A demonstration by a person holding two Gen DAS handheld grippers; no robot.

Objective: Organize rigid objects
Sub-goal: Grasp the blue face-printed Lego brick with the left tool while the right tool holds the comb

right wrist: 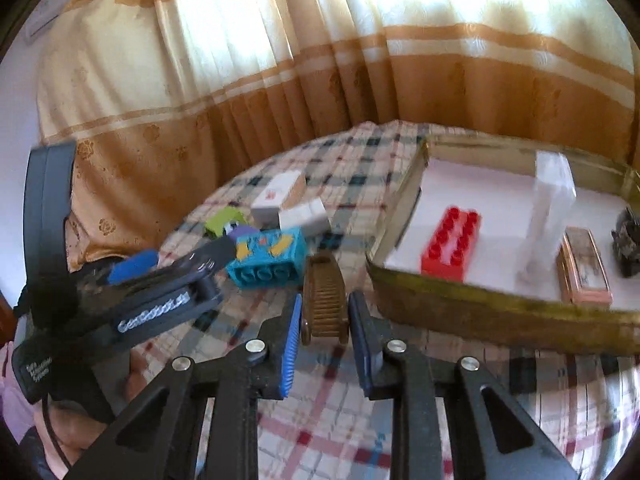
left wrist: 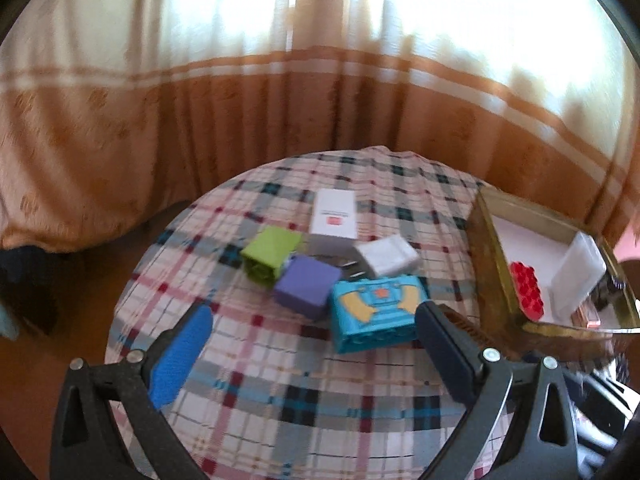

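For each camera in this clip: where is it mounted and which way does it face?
Left wrist: on the left tongs, angled down at loose blocks on the plaid tablecloth; its open fingers show.
Right wrist: on the right tongs, facing the tray; its fingers clamp a brown comb, the left tongs at left.
Shared: blue robot block, red brick, tray, curtain.

Left wrist view looks down over checked tablecloth toward far curtain, tray right. Right wrist view sits nearer the tray; both share the blue block.
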